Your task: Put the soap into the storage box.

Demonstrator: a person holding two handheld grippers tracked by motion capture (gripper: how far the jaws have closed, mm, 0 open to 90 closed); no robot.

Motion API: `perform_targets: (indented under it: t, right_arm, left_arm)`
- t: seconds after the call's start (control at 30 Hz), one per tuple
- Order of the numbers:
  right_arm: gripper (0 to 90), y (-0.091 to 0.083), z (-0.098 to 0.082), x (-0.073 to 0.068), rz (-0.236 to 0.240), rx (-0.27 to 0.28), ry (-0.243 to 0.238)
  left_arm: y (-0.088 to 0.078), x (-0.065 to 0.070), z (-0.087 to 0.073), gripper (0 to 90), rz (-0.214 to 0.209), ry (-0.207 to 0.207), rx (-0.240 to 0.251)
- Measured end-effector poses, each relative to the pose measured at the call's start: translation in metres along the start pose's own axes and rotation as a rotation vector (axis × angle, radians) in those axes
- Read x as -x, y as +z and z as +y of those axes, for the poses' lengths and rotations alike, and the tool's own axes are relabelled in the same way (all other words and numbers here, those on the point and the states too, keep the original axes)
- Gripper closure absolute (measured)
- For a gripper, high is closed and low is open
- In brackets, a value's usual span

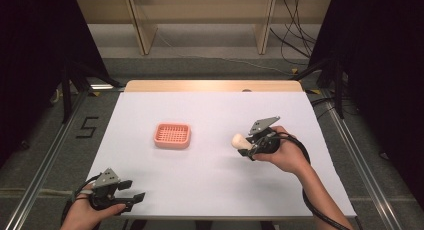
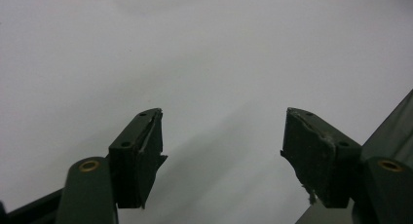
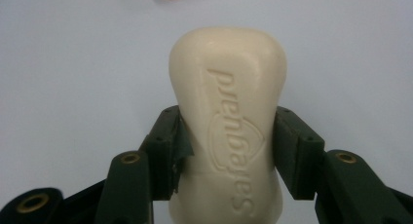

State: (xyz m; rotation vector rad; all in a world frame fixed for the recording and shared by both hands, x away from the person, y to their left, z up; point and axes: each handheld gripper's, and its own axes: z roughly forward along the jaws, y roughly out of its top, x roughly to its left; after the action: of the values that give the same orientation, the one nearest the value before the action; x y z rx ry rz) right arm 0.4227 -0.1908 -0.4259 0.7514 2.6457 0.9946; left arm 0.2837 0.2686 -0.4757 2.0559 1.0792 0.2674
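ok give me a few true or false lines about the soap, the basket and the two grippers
1. The right gripper has its jaws shut on the soap. True.
2. The soap lies inside the basket. False: it is held in the right gripper, off to the basket's right in the high view.
3. The left gripper has its jaws open with nothing between them. True.
4. The basket is blue. False: it is pink.
5. The left gripper holds the basket. False: it sits near the table's front left corner, well apart from the basket.
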Motion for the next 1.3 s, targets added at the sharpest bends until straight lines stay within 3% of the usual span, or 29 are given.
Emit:
perform_targets:
  t: [0.17,0.23,0.27,0.3,0.43,0.53,0.57,0.6,0.7,0.73,0.87,1.13,1.17,1.3]
  right_arm:
    - [50.4,0.002,0.002,0.000,-0.006,0.018,-0.016]
    - [50.4,0.002,0.003,-0.001,-0.010,0.014,0.000]
    - [50.4,0.003,0.004,0.000,-0.013,0.029,-0.025]
    - [50.4,0.003,0.004,-0.001,-0.015,0.026,-0.020]
    - [50.4,0.004,0.006,0.000,0.004,0.037,-0.033]
    - [50.4,0.004,0.006,-0.002,0.000,0.020,-0.016]
    - [50.4,0.006,0.006,-0.001,-0.003,0.040,-0.033]
    - [50.4,0.006,0.007,-0.002,-0.004,0.030,-0.013]
    - [50.4,0.007,0.008,-0.002,0.002,0.047,-0.044]
    - [50.4,0.007,0.009,-0.003,-0.003,0.042,-0.022]
    - [50.4,0.008,0.011,-0.006,0.004,0.042,-0.010]
    - [50.4,0.012,0.016,-0.007,0.008,0.047,-0.043]
    - [50.4,0.012,0.017,-0.009,0.011,0.041,-0.024]
    - [50.4,0.012,0.020,-0.010,0.017,0.028,-0.029]
  left_arm:
    - [0.000,0.000,0.000,30.7,0.000,0.000,0.001]
    - [0.000,0.000,0.000,30.7,-0.001,0.000,0.000]
    - [0.000,0.000,0.000,30.7,0.000,0.000,0.000]
    - [0.000,0.000,0.000,30.7,0.000,0.000,0.001]
    - [0.000,0.000,0.000,30.7,0.000,0.000,0.000]
    - [0.000,0.000,0.000,30.7,0.000,0.000,0.001]
    - [0.000,0.000,0.000,30.7,-0.001,0.000,0.001]
    - [0.000,0.000,0.000,30.7,-0.001,-0.001,0.001]
    - [0.000,0.000,0.000,30.7,0.000,0.001,0.000]
    - [0.000,0.000,0.000,30.7,0.000,0.000,0.001]
    - [0.000,0.000,0.000,30.7,0.000,0.000,0.001]
    - [-0.001,0.000,0.000,30.7,0.001,0.003,0.003]
    - [-0.001,-0.001,0.000,30.7,0.001,0.004,0.002]
    - [-0.001,-0.001,0.000,30.7,0.001,0.002,0.004]
